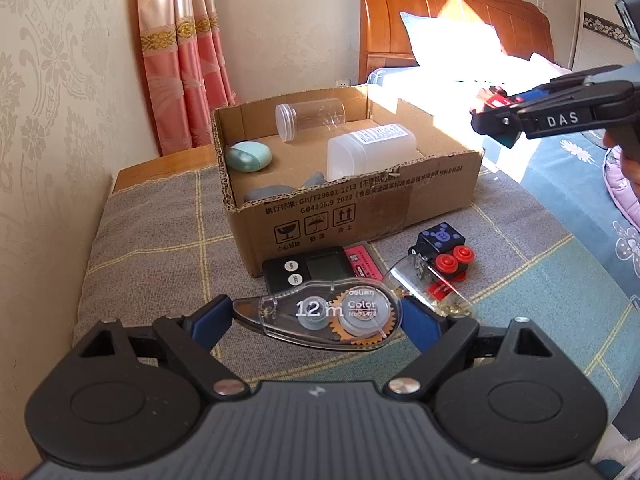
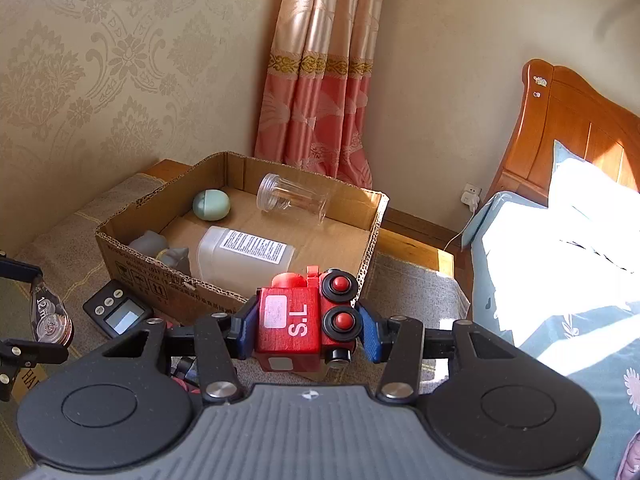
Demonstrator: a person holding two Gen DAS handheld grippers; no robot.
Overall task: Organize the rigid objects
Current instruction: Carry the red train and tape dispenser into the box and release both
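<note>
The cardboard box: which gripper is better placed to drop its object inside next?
Probably right. The right gripper holds the red toy train near the cardboard box; the left gripper is farther back.

The open brown cardboard box is unobstructed from above. Its floor is clear at the centre and right. Obstacles inside: a clear plastic jar lying on its side, a frosted rectangular plastic container, a green egg-shaped case, and grey objects in the near left corner.

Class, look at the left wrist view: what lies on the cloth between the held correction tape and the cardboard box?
A black digital scale and a pink case, seen in the left wrist view between correction tape and cardboard box.
</note>
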